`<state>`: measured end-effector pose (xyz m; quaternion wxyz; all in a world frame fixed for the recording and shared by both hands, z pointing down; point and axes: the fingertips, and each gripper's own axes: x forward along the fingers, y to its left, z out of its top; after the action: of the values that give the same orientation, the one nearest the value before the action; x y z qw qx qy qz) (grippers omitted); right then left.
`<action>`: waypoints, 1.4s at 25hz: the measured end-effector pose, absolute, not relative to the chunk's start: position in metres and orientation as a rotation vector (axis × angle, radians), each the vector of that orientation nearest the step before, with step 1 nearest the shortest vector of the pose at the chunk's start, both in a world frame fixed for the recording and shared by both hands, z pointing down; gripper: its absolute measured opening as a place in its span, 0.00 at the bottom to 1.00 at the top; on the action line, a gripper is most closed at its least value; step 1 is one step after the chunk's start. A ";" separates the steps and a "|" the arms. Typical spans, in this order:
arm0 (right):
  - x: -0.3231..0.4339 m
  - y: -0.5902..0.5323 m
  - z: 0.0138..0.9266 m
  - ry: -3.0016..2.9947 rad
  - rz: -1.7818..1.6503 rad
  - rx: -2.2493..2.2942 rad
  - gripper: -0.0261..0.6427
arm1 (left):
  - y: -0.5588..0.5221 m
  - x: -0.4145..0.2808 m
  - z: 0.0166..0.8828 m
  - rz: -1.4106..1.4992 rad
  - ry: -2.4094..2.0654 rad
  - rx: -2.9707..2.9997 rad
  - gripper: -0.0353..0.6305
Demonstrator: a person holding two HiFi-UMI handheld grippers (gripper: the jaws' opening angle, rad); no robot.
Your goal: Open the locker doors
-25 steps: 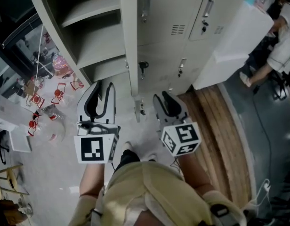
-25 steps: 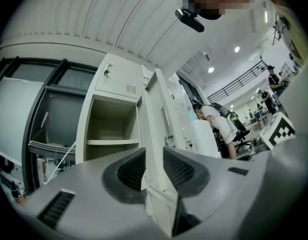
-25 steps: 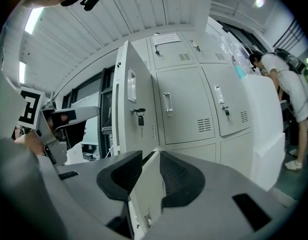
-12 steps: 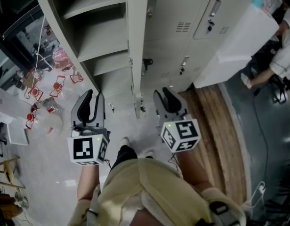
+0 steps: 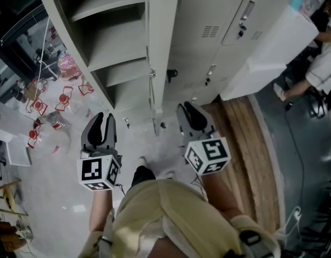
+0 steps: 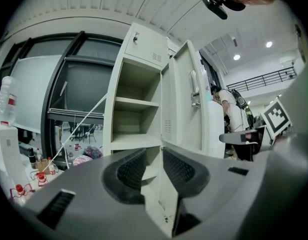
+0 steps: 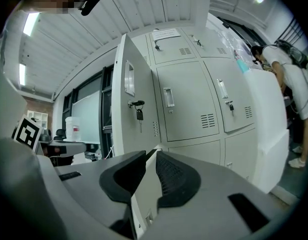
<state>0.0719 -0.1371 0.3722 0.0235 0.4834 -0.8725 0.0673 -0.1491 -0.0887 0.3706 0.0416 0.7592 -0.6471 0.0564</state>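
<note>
I am half-closing my right gripper [image 7: 150, 159], the edge of the lower locker door [image 7: 144, 204] standing between its jaws, seemingly not yet pinched; a shallow bite could be slipping off.

Locker room: metal lockers [image 5: 208, 15]

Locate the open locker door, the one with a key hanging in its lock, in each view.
Head view: open locker door seen edge-on, running down from top centre.
Left gripper view: door just right of centre, beside the shelves.
Right gripper view: door left of centre, keyed face showing.
Shared landmark: person in white shirt, right of the door everywhere.
</note>
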 end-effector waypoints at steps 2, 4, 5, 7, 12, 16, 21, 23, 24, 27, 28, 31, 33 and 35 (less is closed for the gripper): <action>0.069 -0.137 0.372 -2.710 0.200 1.479 0.11 | -0.086 -0.152 0.379 0.201 -1.969 2.311 0.20; 0.066 -0.138 0.374 -2.707 0.204 1.478 0.09 | -0.084 -0.156 0.385 0.210 -1.962 2.293 0.20; 0.065 -0.138 0.376 -2.704 0.212 1.483 0.08 | -0.083 -0.158 0.387 0.206 -1.958 2.284 0.20; 0.064 -0.140 0.377 -2.703 0.219 1.490 0.07 | -0.082 -0.161 0.391 0.193 -1.947 2.271 0.20; 0.062 -0.146 0.382 -2.686 0.250 1.517 0.05 | -0.082 -0.161 0.396 0.183 -1.919 2.265 0.20; 0.059 -0.148 0.386 -2.682 0.258 1.521 0.05 | -0.081 -0.159 0.402 0.182 -1.894 2.264 0.20; 0.058 -0.151 0.388 -2.677 0.289 1.523 0.04 | -0.079 -0.162 0.406 0.179 -1.877 2.249 0.20; 0.058 -0.152 0.389 -2.675 0.304 1.531 0.04 | -0.079 -0.163 0.406 0.174 -1.876 2.247 0.20; 0.058 -0.153 0.389 -2.674 0.305 1.532 0.04 | -0.080 -0.163 0.405 0.171 -1.876 2.247 0.20; 0.057 -0.154 0.391 -2.677 0.305 1.527 0.04 | -0.084 -0.162 0.401 0.163 -1.877 2.256 0.20; 0.056 -0.154 0.391 -2.679 0.306 1.524 0.04 | -0.085 -0.161 0.400 0.164 -1.876 2.260 0.20; 0.053 -0.155 0.394 -2.676 0.308 1.513 0.04 | -0.088 -0.159 0.399 0.165 -1.875 2.270 0.20; 0.052 -0.156 0.395 -2.674 0.308 1.508 0.04 | -0.090 -0.159 0.397 0.164 -1.880 2.272 0.20; 0.052 -0.157 0.395 -2.674 0.302 1.503 0.04 | -0.092 -0.159 0.396 0.163 -1.889 2.270 0.20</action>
<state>0.0519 -0.1567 0.3954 0.0296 0.4874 -0.8672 0.0980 -0.1586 -0.0925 0.3955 0.0916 0.7643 -0.6359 0.0548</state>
